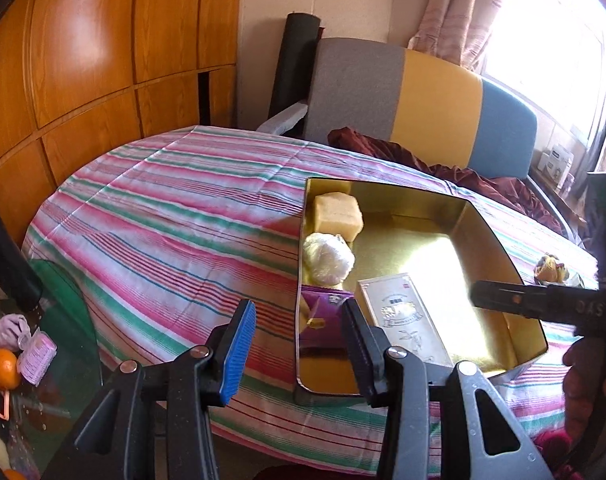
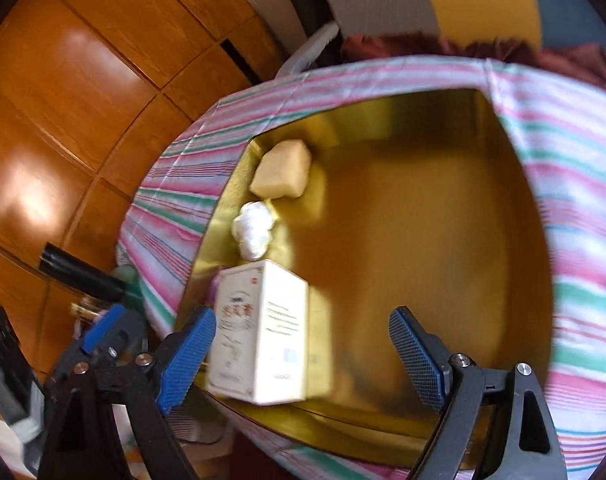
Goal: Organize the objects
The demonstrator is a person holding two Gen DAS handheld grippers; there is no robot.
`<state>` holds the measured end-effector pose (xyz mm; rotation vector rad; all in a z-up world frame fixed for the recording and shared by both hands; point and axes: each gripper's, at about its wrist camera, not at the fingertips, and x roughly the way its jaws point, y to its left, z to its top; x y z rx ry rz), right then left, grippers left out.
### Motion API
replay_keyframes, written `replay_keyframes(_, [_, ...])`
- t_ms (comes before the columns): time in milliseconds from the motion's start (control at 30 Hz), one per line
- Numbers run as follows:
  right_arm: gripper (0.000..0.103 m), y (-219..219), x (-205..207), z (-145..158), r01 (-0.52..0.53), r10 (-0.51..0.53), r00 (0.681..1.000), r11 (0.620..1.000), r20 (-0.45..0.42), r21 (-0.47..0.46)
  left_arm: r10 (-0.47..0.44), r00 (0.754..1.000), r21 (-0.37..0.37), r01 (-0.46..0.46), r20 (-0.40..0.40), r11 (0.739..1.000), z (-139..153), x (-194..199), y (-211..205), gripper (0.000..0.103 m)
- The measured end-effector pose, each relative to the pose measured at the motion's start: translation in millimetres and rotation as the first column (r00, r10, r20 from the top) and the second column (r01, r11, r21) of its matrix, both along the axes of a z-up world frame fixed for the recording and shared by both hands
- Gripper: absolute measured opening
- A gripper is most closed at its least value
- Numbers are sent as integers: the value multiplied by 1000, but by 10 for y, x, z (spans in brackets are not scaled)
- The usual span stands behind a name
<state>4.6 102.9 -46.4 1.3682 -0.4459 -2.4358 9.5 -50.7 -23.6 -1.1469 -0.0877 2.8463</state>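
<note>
While right hand-held gripper [image 2: 303, 364] hangs over gold tin [image 1: 499, 236] on striped table [image 1: 163, 208], fingers spread wide, nothing gripped. White box [image 2: 259, 332] lies inside tin, beside left pad. Left hand-held gripper [image 1: 299, 344] partly apart, straddling tin's near wall, clamping nothing. Sponge [image 1: 337, 216], white ball [image 1: 329, 258] sit along tin's left side.

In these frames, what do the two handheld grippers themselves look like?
Both are black plastic clamp-style frames with silver rivets at the pivots. The left gripper and the right gripper carry blue ribbed pads on their fingers. No cables show.
</note>
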Motion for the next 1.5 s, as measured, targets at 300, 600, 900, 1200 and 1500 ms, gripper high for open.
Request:
replay_keyframes(300, [91,726,345,127,114,-105,992,983,-70,143,-44,999,-28,44,-2,999,-22,56,168,45])
replay_keyframes(600, [92,2197,669,269,398,-393,917,896,-62,198,-106,994,-39,106,-18,994,53,95,356,45])
replay_keyframes(900, [95,3817,1333,341,792,-787,611,606,-87,78,-302,953,-17,302,-18,953,218,5,1029,45])
replay_keyframes(1200, [96,4078,1487,216,845,-850,526,525,-20,-102,-607,794,-50,608,36,793,175,9,2352,45])
replay_keyframes(1500, [99,4088,1527,139,826,-841,541,528,18,-196,-796,579,-131,815,177,564,-139,-58,3562,56])
